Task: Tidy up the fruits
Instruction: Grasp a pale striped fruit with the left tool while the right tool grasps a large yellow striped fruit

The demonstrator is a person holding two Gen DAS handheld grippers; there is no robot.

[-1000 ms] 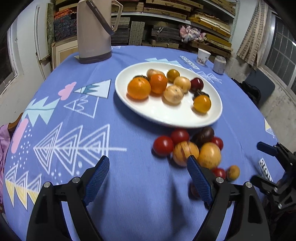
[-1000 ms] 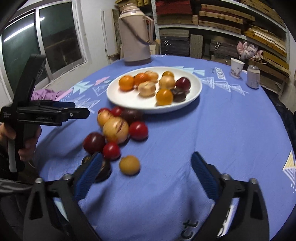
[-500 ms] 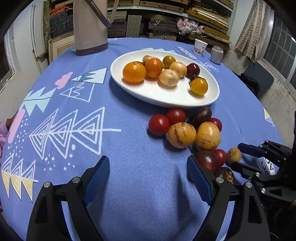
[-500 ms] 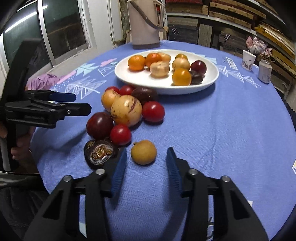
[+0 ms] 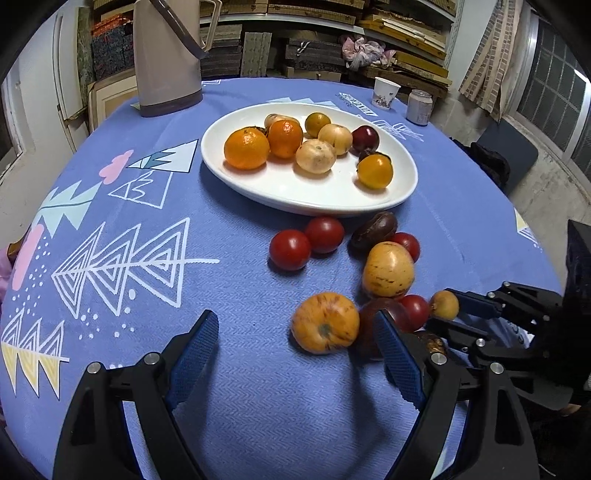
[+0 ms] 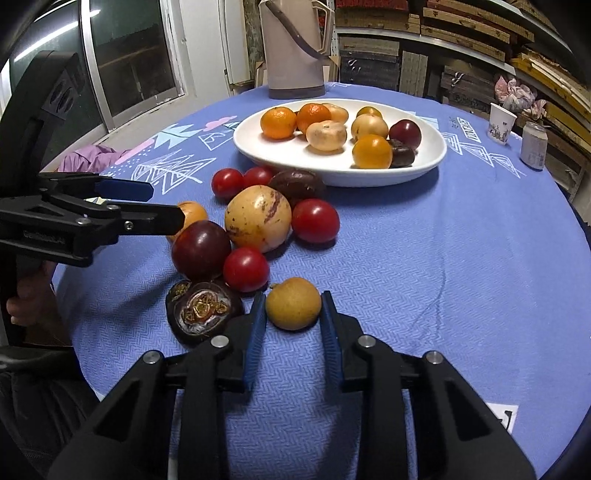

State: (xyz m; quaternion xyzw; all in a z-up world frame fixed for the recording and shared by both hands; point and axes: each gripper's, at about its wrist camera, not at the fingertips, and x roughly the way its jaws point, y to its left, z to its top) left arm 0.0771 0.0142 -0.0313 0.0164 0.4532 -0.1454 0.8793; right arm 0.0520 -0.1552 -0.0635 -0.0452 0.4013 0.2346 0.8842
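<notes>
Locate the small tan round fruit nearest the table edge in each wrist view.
Left wrist view: small tan fruit at lower right, clamped by the right hand-held gripper.
Right wrist view: lower centre, between the blue pads.
Shared landmark: the white plate of fruit beyond it.

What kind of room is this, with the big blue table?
Probably a storeroom or workshop used as a dining spot, though I can't be sure. Shelves hold stacked boards and boxes, while the tablecloth carries a thermos jug and a plate of fruit.
</notes>
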